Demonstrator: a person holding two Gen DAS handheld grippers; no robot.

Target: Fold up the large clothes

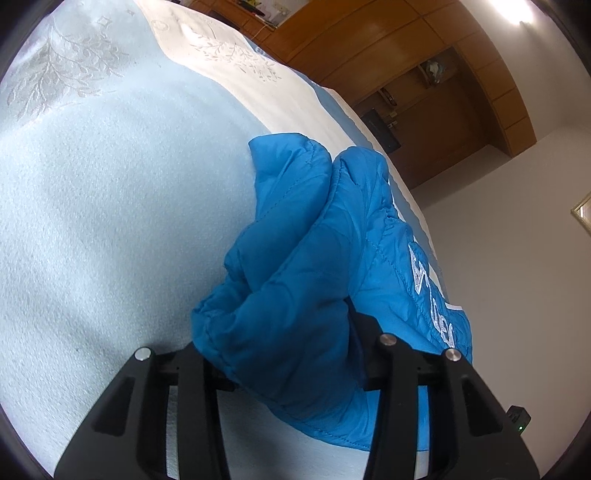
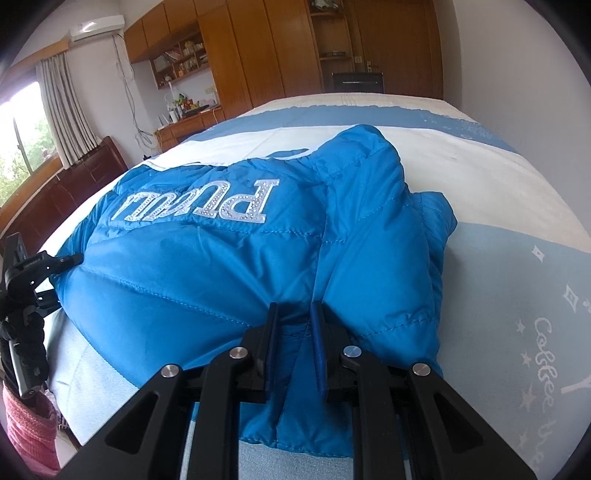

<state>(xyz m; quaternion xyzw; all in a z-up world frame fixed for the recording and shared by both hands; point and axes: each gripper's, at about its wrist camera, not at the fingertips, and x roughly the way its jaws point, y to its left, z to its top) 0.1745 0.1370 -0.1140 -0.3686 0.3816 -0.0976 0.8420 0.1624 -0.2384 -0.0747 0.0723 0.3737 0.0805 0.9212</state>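
Both grippers, left (image 1: pixel 284 354) and right (image 2: pixel 293 347), clamp the jacket (image 2: pixel 207 273) hem (bunched between fingers).

Daylight from a window (image 2: pixel 22 147) at the left edge of the right wrist view fills the room evenly, and its panes are blown out to white. A ceiling lamp (image 1: pixel 517 14) flares in the top right corner of the left wrist view. Soft shadows lie on the pale bedspread (image 1: pixel 110 221) beneath the gripper arms. Both fisheye views bend straight lines and darken to black at the corners. Focus is fairly crisp, softer toward the rims.
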